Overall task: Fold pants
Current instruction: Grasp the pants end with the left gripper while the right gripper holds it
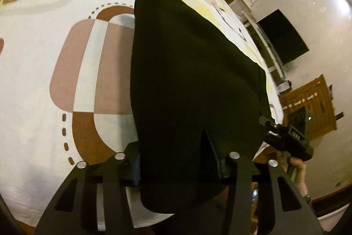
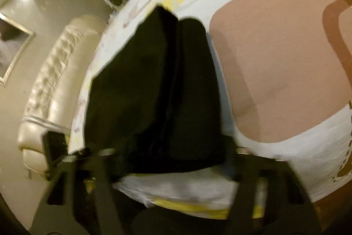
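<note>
the bed (image 1: 44,21) carries everything, its patterned sheet white with brown and yellow shapes. the pants (image 1: 189,72) lie across it near one side edge, black, already doubled leg on leg, the near end at the edge closest to me. in the right view the pants (image 2: 154,91) show two layers with a seam line between. the cloth looks soft, light and limp, so i judge it will sag and slide unless both corners lift together. my left gripper (image 1: 178,160) has its jaws clamped on the near hem. my right gripper (image 2: 176,160) is blurred; it looks closed on the near end too. best hold, i think, is through all layers at the corners.
</note>
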The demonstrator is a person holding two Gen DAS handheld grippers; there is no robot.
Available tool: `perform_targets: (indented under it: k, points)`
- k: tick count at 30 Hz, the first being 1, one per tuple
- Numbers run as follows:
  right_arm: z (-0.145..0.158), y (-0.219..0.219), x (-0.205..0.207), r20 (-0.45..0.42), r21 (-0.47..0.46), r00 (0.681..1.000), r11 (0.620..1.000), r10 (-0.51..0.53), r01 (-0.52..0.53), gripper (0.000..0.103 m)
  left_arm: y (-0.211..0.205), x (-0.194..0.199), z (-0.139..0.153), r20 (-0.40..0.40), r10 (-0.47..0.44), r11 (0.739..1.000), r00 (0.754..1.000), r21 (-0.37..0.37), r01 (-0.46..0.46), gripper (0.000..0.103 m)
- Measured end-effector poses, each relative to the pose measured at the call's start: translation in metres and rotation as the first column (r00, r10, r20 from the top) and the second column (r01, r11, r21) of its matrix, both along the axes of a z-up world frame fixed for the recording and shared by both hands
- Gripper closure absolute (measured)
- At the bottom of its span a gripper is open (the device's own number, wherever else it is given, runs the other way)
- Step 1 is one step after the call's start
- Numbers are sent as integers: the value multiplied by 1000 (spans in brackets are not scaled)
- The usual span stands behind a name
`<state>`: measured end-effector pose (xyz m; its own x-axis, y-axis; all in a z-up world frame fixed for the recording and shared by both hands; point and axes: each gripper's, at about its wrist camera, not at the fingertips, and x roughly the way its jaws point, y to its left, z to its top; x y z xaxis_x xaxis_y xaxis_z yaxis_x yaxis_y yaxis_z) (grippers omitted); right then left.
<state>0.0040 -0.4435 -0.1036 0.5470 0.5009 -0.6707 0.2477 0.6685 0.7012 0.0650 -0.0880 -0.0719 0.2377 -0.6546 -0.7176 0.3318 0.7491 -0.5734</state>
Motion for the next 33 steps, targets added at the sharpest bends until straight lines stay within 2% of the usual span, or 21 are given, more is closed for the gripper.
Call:
perform_targets:
  k: [4, 8, 20, 23, 33]
  points:
    - [10, 6, -1, 20, -29, 1000, 1000, 10, -10, 64, -3, -6, 15, 64, -15, 998, 998, 64, 11, 67]
    - [15, 14, 1, 38, -27, 999, 999, 20, -19, 66, 2, -8, 22, 87, -6, 996, 996, 94, -2, 70]
    - [12, 57, 20, 59, 20, 993, 994, 107, -108, 66, 52, -13, 33, 107, 62, 986, 992, 149, -78, 70]
    - [10, 65, 22, 59, 27, 991, 992, 124, -126, 66, 63, -14, 30, 94, 77, 986, 993, 140, -90, 70]
    - [-1, 60, 19, 45, 77, 992, 990, 115, -118, 64, 55, -15, 28, 110, 72, 986, 991, 144, -88, 66]
